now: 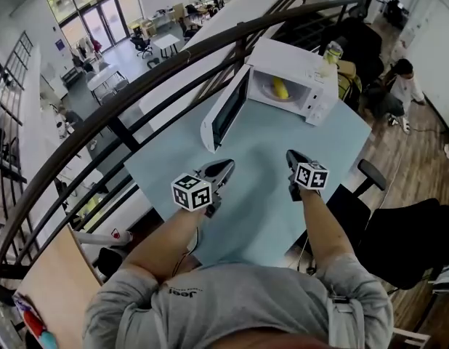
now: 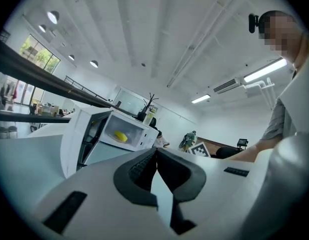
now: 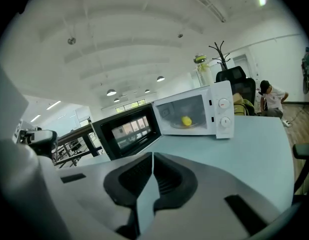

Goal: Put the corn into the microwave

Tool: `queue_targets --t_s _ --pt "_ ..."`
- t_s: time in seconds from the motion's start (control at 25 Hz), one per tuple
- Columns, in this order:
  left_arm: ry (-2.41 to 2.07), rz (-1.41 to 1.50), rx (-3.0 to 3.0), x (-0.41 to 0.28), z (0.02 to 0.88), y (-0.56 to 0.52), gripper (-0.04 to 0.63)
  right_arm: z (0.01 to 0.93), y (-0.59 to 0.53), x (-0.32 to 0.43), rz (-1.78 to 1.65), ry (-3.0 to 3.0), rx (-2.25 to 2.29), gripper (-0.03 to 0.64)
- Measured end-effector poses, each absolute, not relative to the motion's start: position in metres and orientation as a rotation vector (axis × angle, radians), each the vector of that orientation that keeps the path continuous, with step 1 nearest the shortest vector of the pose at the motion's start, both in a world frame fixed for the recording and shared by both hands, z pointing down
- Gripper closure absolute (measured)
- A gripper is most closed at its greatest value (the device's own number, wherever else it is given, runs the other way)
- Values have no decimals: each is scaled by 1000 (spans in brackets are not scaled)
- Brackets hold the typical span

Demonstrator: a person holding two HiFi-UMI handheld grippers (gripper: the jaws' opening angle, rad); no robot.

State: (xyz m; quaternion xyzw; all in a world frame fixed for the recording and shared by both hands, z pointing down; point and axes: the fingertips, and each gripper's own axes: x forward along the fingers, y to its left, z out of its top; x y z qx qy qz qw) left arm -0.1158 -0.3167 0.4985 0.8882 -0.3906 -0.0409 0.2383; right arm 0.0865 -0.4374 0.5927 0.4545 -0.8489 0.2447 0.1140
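Note:
The yellow corn [image 1: 280, 88] lies inside the white microwave [image 1: 308, 65] at the far end of the pale blue table [image 1: 261, 217]; it also shows as the corn [image 2: 120, 136] and the corn [image 3: 186, 120] in the gripper views. The microwave door [image 1: 226, 110] hangs wide open to the left. My left gripper [image 1: 228, 168] hovers over the table's middle, well short of the microwave, jaws together with nothing between them. My right gripper [image 1: 291, 155] is beside it to the right, also shut and empty.
A dark curved railing [image 1: 137, 86] runs behind the table and the microwave. A bottle [image 1: 330, 55] stands on top of the microwave. Black office chairs [image 1: 399, 238] sit to the right of the table, and a person crouches on the floor at far right.

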Motion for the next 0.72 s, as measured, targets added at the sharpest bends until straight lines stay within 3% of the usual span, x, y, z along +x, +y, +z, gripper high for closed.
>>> queue_targets --t_s 0.72 --pt "-1028 -229 2537 -198 430 -183 577 505 -275 53 671 -2544 1397 598"
